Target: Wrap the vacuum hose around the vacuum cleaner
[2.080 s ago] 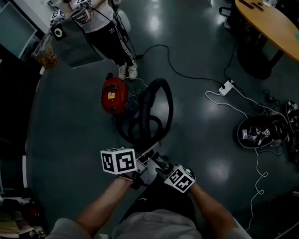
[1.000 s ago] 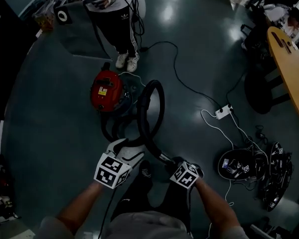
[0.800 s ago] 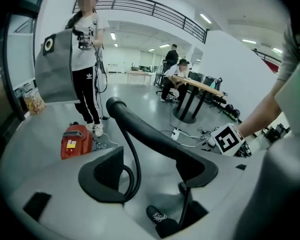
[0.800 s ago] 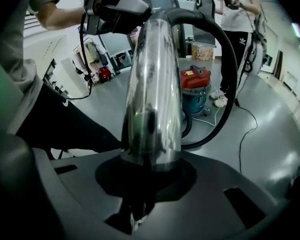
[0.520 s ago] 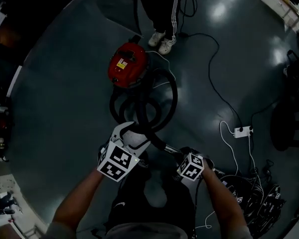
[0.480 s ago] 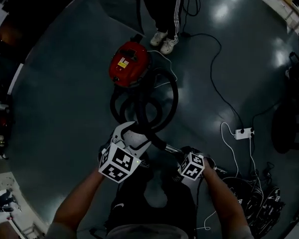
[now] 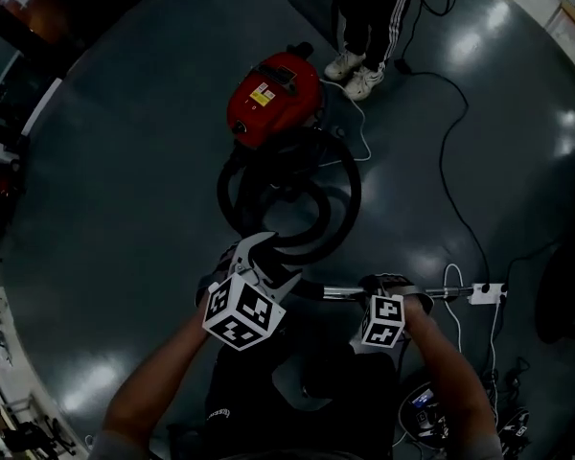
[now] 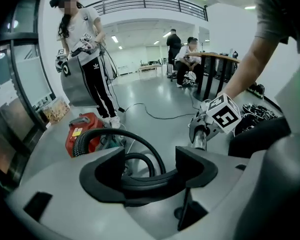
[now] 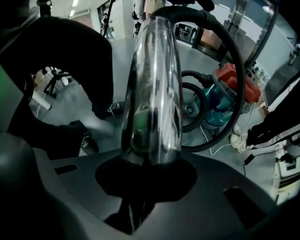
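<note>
Black ribbed hose (image 7: 302, 220) loops at centre frame, just below the red vacuum (image 7: 273, 99). Left gripper (image 7: 261, 257): fingers spread, hose between them. Right gripper (image 7: 381, 286): fingers clamped on the chrome tube (image 7: 341, 292). Shoes (image 7: 355, 70) and a cord (image 7: 455, 151) lie at upper right.

Left forearm (image 7: 158, 386) and right forearm (image 7: 446, 367) reach downward, side by side. Left tongs (image 7: 264, 257) stand apart, hose (image 7: 350, 185) lying between them. Right tongs (image 7: 381, 284) clamp the metal tube (image 7: 340, 292).
</note>
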The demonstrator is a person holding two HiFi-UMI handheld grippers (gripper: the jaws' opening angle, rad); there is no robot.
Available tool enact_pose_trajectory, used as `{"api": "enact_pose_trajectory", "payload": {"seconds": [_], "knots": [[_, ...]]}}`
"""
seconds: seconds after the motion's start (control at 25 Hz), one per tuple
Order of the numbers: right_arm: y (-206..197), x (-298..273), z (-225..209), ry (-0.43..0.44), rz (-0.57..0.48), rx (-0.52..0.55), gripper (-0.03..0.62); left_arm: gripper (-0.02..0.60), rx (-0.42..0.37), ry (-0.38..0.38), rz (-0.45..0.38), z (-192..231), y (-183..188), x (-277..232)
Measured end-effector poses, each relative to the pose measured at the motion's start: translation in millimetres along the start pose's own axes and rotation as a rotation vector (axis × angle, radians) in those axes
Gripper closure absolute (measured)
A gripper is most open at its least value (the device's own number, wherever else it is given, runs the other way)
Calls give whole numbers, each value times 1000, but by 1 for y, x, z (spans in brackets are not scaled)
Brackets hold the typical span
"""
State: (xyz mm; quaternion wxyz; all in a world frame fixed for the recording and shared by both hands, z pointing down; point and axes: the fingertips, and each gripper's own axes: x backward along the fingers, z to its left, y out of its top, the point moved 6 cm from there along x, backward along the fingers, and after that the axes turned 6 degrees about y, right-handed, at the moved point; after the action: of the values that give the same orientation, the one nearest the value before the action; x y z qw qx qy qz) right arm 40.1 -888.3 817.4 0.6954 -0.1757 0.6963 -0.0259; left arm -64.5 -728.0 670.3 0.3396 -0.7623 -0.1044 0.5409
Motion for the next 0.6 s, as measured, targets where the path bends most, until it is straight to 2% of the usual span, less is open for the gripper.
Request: {"api": "enact_pose_trajectory", "payload": {"seconds": [0.2, 0.4, 0.6], "knots": [[-22, -59, -25, -61, 54, 136, 522, 259, -29, 32, 47, 5, -60, -54], [-44, -127, -54, -124, 103, 243, 522, 261, 21, 10, 97, -1, -123, -114], [-47, -184, -66, -132, 101, 307, 522, 261, 2, 4, 133, -10, -177, -161]]}}
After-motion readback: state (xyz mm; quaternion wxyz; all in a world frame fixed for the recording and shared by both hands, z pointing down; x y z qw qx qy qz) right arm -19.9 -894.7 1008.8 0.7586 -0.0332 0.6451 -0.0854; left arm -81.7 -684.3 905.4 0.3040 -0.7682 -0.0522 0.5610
